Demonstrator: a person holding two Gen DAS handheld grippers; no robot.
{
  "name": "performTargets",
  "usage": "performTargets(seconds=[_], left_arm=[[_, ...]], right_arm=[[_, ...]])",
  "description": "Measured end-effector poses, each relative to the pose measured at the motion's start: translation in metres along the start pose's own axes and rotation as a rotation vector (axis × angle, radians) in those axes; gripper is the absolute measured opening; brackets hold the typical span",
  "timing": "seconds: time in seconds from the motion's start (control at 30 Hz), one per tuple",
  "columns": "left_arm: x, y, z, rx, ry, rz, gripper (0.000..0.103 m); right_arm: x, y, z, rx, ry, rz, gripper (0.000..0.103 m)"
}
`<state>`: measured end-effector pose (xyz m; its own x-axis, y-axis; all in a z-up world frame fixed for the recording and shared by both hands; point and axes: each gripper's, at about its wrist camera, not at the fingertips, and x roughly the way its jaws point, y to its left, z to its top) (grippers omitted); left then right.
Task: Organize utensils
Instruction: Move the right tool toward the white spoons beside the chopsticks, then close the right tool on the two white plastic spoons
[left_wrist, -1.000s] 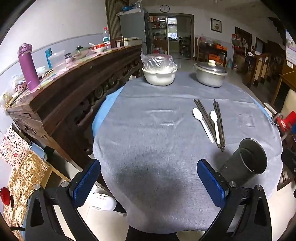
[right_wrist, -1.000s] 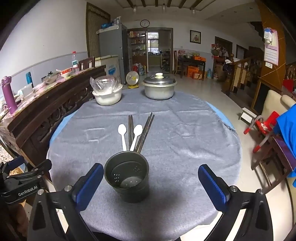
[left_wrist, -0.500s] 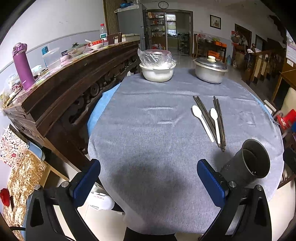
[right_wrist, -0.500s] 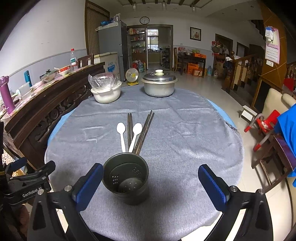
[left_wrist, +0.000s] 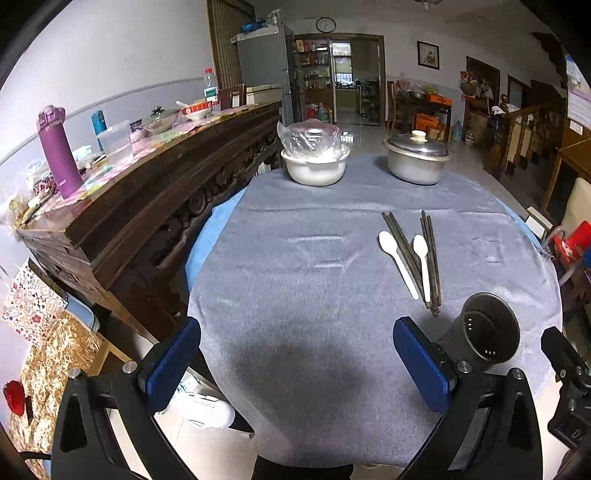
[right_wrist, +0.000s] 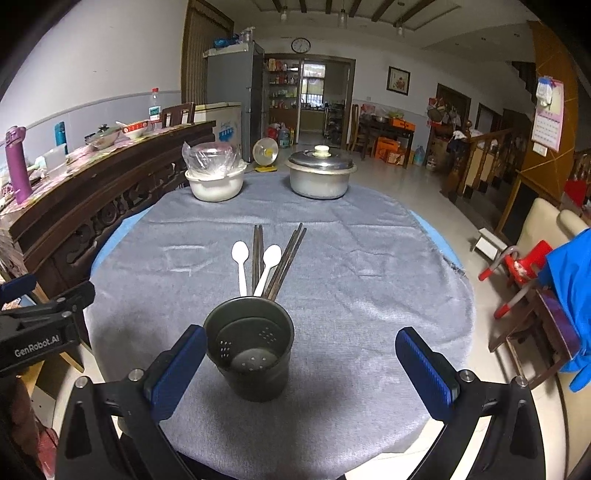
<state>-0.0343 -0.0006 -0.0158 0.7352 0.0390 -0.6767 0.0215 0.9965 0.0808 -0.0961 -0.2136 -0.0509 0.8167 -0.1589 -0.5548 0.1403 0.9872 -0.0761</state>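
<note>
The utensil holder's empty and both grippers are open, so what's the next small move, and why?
Probably ease the right gripper forward past the utensil holder to the nearer white spoon and close on its handle. Spoons and chopsticks lie flat on the cloth just behind the holder, nothing is gripped.

Holder (right_wrist: 249, 347) hides spoon (right_wrist: 242, 271) and chopstick (right_wrist: 286, 260) ends.

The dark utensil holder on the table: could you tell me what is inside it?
The utensil holder holds no utensils; only its perforated bottom shows. The near inner wall is hidden by the rim.
</note>
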Motion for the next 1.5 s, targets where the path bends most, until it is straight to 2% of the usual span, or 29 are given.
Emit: performTargets(seconds=[0.13, 0.47, 0.8, 0.97, 1.1, 1.23, 1.43, 1.5], left_arm=[[-0.009, -0.005, -0.002, 0.004, -0.007, 0.0, 0.103], [-0.019, -0.015, -0.003, 0.023, -0.015, 0.006, 0.103], [-0.007, -0.018, 0.002, 0.025, -0.002, 0.004, 0.103], [0.002, -0.018, 0.016, 0.02, -0.003, -0.007, 0.103], [0.016, -0.014, 0.035, 0.005, 0.001, -0.025, 0.103], [0.044, -0.012, 0.056, -0.007, 0.041, -0.053, 0.103], [0.098, -0.018, 0.079, -0.021, 0.131, -0.098, 0.103], [0.116, -0.022, 0.084, -0.028, 0.165, -0.133, 0.103]], right_arm=[[-0.01, -0.003, -0.005, -0.008, -0.02, -0.017, 0.103], [-0.016, -0.015, -0.01, 0.015, 0.0, -0.016, 0.103], [-0.003, -0.019, -0.009, 0.03, 0.03, -0.013, 0.103], [0.005, -0.024, -0.003, 0.033, 0.038, -0.015, 0.103], [0.011, -0.041, 0.011, 0.076, 0.049, 0.048, 0.103], [0.029, -0.065, 0.035, 0.136, 0.057, 0.144, 0.103], [0.103, -0.071, 0.069, 0.13, 0.171, 0.324, 0.103], [0.138, -0.069, 0.077, 0.139, 0.225, 0.387, 0.097]])
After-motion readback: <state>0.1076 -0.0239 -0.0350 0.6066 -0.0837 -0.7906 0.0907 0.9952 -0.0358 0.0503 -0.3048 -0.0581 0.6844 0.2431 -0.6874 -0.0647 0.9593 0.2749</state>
